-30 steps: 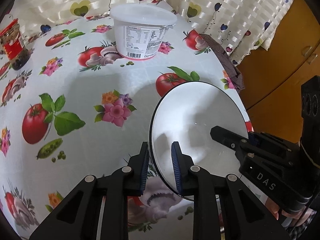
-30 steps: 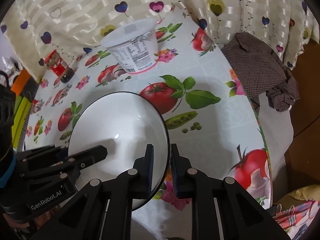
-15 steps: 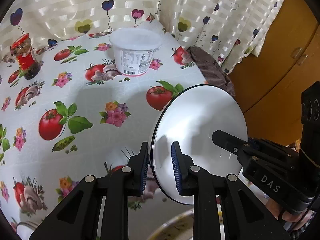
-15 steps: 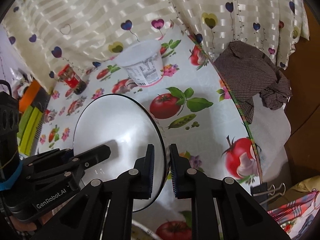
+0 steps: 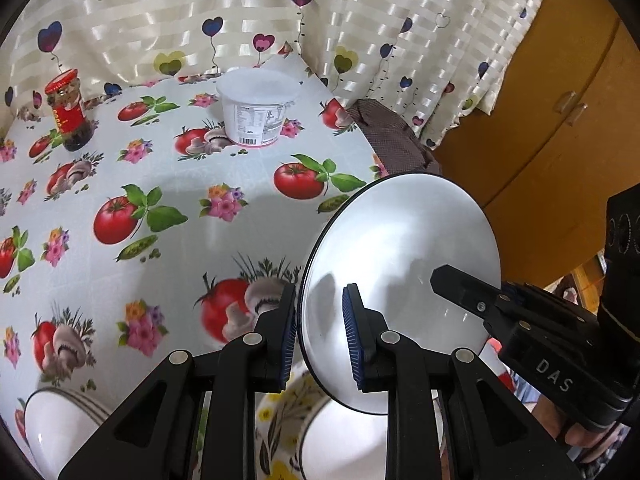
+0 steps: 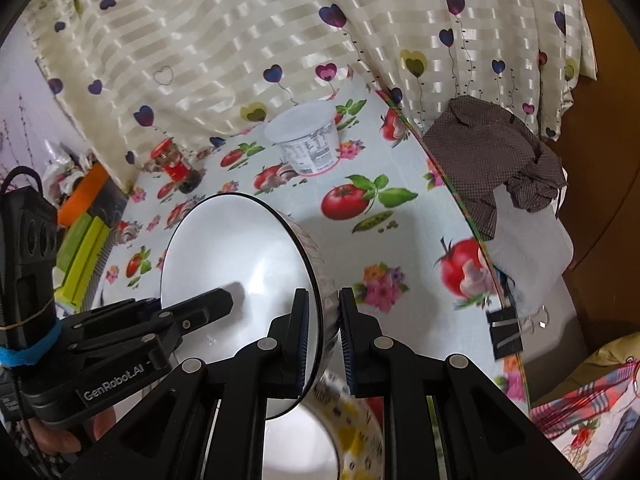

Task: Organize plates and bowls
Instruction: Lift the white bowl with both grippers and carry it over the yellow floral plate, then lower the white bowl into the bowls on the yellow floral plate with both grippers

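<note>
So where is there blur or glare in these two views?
Left wrist view: soft glare across the white bowl; the floral bowl below is blurred. Right wrist view: small highlights inside the white bowl; the floral bowl is smeared.

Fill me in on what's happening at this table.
A person holds a gripper in each hand, and both are clamped on the rim of one white bowl: the left gripper on one side, the right gripper on the opposite side. The bowl hangs above the tomato-print tablecloth, over a flower-patterned dish.
</note>
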Demonstrator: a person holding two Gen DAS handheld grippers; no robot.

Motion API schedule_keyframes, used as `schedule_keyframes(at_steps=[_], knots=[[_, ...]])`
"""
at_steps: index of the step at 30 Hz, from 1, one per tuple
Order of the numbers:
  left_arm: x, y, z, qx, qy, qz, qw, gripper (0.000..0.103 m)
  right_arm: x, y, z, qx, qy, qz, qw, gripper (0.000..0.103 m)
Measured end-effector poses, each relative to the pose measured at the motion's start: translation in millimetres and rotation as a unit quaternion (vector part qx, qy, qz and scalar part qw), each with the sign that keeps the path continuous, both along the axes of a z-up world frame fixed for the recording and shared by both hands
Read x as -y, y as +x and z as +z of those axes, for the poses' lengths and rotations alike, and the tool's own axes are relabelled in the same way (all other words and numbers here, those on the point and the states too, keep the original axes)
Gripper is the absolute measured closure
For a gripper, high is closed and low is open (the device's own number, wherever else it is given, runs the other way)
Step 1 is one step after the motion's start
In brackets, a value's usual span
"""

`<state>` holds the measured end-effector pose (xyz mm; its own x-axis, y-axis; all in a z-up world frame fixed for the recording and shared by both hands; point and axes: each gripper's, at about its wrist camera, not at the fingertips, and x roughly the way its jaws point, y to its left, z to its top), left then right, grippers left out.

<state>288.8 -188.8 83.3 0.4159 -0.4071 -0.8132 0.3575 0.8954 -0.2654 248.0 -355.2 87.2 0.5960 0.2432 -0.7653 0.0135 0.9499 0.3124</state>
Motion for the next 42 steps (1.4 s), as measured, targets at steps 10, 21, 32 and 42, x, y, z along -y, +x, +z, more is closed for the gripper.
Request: schedule_keyframes(at_steps=[10,21,32,42], knots=[[-9,-38,2,-0.002,-0.011,-0.006,0.9999,0.080,-6,-47,4,0.006,0.015,-0.004,1.000,0.088],[-15,-67,-14,-0.018,-0.003,-0.010,0.9998,0.080,-14,-82,-14,-0.010,0.023,-0.006,1.000,0.088],[-20,-82,-29,-0.035,0.009,-0.004,0.9993,0.080,-20,-93,-33,-0.037,0.028,-0.001,0.999,0.088],[-19,-89,-34,-0.033,0.019,-0.008,0.9992,0.080,-21,-100,-40,-0.050,0.030,-0.004,0.998,0.088]])
